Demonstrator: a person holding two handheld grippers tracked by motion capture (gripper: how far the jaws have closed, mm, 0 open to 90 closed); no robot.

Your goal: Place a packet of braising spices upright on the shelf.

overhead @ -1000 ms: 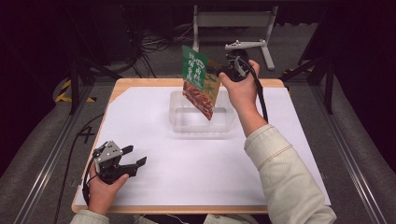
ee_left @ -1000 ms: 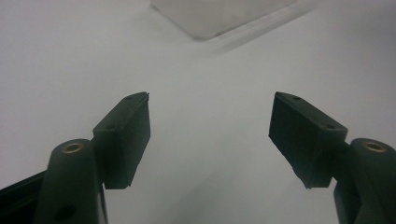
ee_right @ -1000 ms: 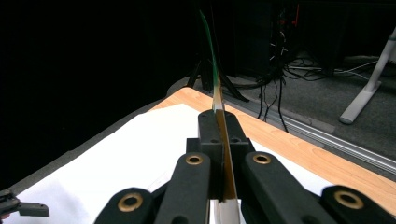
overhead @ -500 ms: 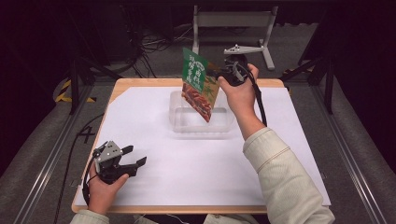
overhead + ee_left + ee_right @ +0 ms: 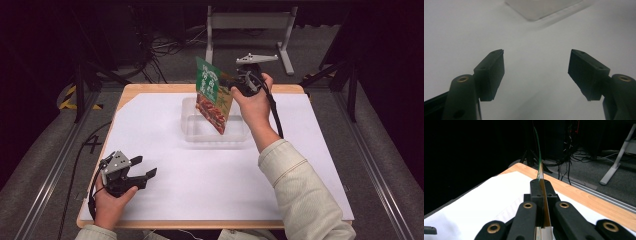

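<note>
High view is looking forward and down over the whole table point(image 5: 165, 210). Left gripper view is hovering close above it; right gripper view is facing its far-left corner, also in the high view.

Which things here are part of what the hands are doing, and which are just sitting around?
In use:
- snack packet, pinched shut in the right tongs
- clear plastic tub under the packet
- left tongs, open, resting near the table's front edge

Just around:
- cables on the floor
- metal stand behind the table
</note>
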